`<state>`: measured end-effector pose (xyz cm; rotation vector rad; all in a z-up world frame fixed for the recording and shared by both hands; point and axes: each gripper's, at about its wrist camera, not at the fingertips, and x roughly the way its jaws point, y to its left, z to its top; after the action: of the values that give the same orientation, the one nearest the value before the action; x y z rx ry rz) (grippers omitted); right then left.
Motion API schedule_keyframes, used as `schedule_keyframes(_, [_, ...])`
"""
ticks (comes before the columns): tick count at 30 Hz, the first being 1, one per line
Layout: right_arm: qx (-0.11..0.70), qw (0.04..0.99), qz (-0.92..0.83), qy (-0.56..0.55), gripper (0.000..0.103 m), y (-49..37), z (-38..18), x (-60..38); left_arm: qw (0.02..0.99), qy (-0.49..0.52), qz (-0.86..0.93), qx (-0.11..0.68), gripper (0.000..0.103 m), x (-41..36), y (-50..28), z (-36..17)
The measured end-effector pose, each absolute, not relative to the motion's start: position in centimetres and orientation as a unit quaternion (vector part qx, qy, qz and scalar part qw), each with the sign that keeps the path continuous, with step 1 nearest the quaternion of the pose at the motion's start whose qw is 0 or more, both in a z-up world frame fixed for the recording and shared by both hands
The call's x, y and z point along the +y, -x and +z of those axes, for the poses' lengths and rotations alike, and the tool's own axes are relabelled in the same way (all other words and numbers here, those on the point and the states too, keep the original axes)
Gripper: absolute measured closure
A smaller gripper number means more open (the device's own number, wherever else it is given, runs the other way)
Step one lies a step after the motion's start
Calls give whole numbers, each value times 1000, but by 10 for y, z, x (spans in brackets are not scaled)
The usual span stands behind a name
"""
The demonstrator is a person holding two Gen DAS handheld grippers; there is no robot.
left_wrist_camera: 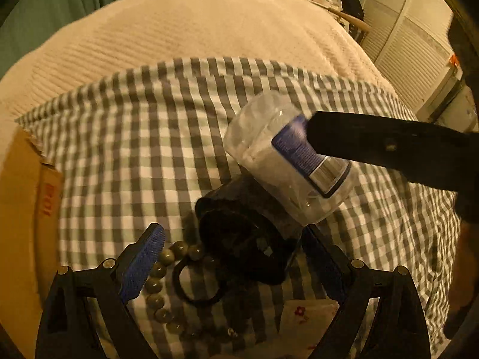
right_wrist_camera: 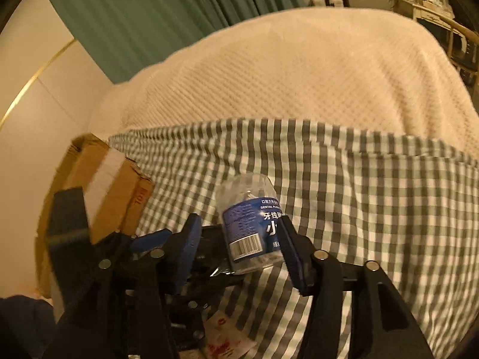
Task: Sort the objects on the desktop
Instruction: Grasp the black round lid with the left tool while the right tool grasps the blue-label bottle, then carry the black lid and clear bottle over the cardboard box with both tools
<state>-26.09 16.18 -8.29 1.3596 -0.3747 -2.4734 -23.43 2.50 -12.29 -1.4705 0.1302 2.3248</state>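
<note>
A clear plastic jar (right_wrist_camera: pixel 250 227) with a blue dental-floss label sits tilted between the fingers of my right gripper (right_wrist_camera: pixel 239 224). It touches the right pad, and a gap shows at the left pad. In the left wrist view the jar (left_wrist_camera: pixel 269 149) leans on a black cylinder (left_wrist_camera: pixel 245 239) lying on its side, with one right-gripper finger (left_wrist_camera: pixel 374 146) alongside. My left gripper (left_wrist_camera: pixel 233 230) stands open around the cylinder, its left pad apart from it. A string of grey-green beads (left_wrist_camera: pixel 158 278) and a black hair tie (left_wrist_camera: pixel 197 287) lie by the cylinder's mouth.
Everything rests on a grey-and-white checked cloth (left_wrist_camera: pixel 134 134) spread over a cream blanket (left_wrist_camera: pixel 179 30). An open cardboard box (left_wrist_camera: pixel 27 209) stands at the cloth's left edge, box (right_wrist_camera: pixel 110 185). A small white card with red flowers (left_wrist_camera: pixel 305 317) lies near the front.
</note>
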Motion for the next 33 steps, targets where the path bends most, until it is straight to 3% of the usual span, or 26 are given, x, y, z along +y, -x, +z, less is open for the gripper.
schedule_keyframes(5, [-135, 142, -848, -493, 37, 276, -109, 157, 226, 532, 816, 32, 22, 22, 240, -131])
schedule_keyframes(8, [-127, 132, -841, -509, 37, 283, -121, 155, 235, 537, 810, 16, 33, 18, 244, -129])
schedule_keyframes(21, [-123, 79, -852, -502, 41, 257, -101, 179, 206, 534, 820, -12, 36, -13, 231, -89])
schedule_keyframes(33, [-71, 41, -869, -488, 41, 179, -5, 192, 190, 484, 854, -3, 36, -42, 171, 18])
